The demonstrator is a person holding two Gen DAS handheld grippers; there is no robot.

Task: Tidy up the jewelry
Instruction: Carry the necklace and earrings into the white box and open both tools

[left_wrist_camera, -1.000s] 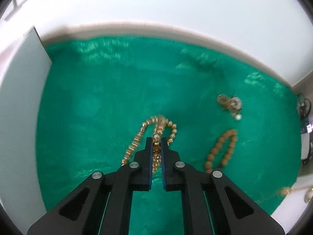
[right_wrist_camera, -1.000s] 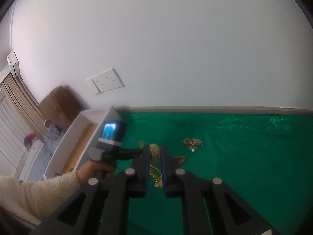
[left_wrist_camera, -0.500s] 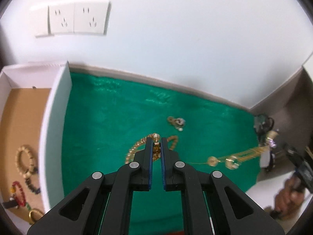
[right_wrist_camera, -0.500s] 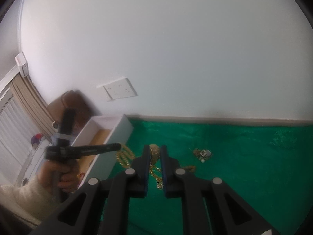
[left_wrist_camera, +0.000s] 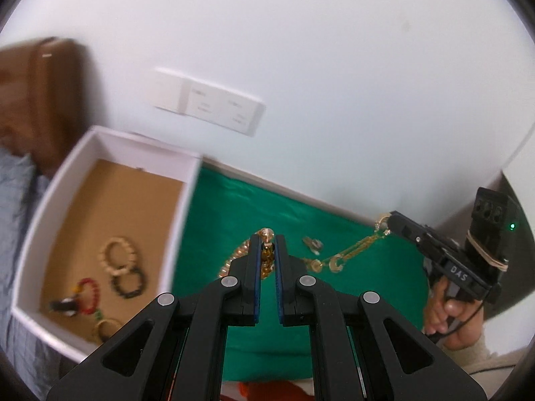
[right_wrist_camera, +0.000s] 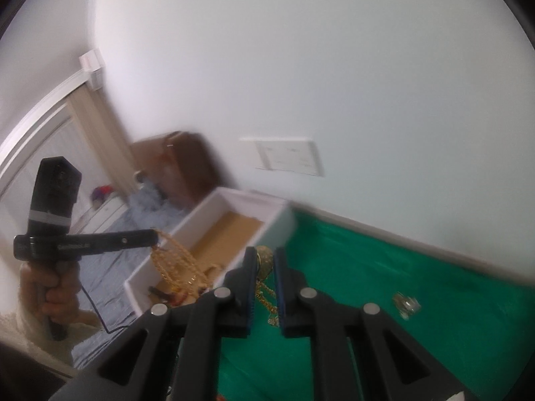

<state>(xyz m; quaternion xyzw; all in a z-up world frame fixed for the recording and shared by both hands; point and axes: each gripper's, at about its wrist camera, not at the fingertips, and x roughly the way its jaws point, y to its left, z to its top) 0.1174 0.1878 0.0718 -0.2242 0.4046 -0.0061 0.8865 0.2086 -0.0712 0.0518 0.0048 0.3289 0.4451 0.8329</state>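
My left gripper [left_wrist_camera: 267,244] is shut on a gold bead necklace [left_wrist_camera: 239,254], lifted off the green cloth [left_wrist_camera: 227,207]. In the right wrist view the left gripper [right_wrist_camera: 153,235] hangs those bead loops [right_wrist_camera: 174,260] over the near end of the white box [right_wrist_camera: 207,214]. My right gripper [right_wrist_camera: 265,257] is shut on a gold chain necklace [right_wrist_camera: 267,300] with a round pendant. From the left wrist view, the right gripper [left_wrist_camera: 389,225] holds that chain [left_wrist_camera: 354,250], which sags left with ring charms. The box [left_wrist_camera: 187,200] holds several bracelets [left_wrist_camera: 118,257].
A small brooch-like piece [left_wrist_camera: 312,244] [right_wrist_camera: 406,304] lies on the cloth. A wall socket [left_wrist_camera: 217,107] sits above the box. A brown headboard [left_wrist_camera: 50,100] and grey-blue bedding [right_wrist_camera: 110,267] lie left of the box. A person's hand [left_wrist_camera: 444,314] grips the right tool.
Both grippers have risen off the cloth with their necklaces. The left one climbed and swung left, so the white box has come into full view beside it. Both views rolled.
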